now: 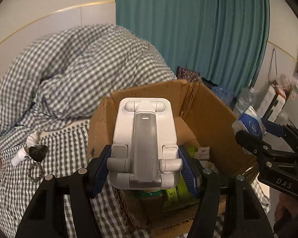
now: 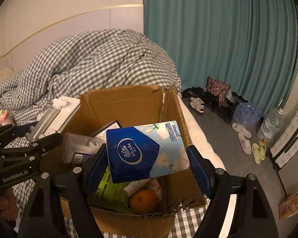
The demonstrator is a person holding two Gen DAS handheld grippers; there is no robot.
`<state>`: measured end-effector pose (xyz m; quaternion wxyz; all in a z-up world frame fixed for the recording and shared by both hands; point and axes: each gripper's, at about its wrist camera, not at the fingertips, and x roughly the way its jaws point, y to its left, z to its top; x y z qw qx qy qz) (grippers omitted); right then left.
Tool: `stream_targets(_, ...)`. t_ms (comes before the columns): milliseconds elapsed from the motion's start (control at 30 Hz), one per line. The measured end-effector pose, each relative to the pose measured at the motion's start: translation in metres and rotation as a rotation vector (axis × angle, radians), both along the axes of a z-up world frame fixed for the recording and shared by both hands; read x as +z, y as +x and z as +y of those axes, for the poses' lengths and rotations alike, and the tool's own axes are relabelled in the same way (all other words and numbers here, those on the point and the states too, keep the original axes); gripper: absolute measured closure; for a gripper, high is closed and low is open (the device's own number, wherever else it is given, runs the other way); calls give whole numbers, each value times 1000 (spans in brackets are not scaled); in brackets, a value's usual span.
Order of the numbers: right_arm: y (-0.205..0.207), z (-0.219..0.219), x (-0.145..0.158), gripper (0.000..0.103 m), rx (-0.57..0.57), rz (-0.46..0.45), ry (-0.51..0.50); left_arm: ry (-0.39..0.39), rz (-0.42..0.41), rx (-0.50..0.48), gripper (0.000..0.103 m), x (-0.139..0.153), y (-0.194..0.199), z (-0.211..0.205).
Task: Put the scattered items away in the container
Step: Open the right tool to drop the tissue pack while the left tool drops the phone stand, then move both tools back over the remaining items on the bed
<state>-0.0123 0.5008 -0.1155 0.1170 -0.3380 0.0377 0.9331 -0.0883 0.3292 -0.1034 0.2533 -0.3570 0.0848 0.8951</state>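
My left gripper is shut on a white and grey folding phone stand and holds it over the near left part of the open cardboard box. My right gripper is shut on a blue Vinda tissue pack and holds it above the box. The box holds an orange, a green packet, a clear cup and other items. The right gripper with the tissue pack shows at the right of the left wrist view.
The box stands on a bed with a grey checked sheet and a bunched duvet. A white toy and dark keyring lie on the sheet. A teal curtain, shoes, slippers and water bottles are on the right.
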Motion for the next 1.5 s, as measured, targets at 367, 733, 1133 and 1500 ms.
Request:
stream_targets(367, -12, 3, -17, 15, -17, -28, 42, -41, -19, -33, 37, -22, -7, 14)
stream_targets(733, -4, 7, -5, 15, -42, 4, 25, -50, 74, -59, 6, -1, 9, 22)
stream_targets(1133, 18, -17, 38, 12, -38, 76, 61, -44, 147, -25, 0, 36, 30, -10)
stream_targets(1500, 30, -58, 70, 4, 0, 131, 90, -23, 203, 49, 0, 66, 49, -65)
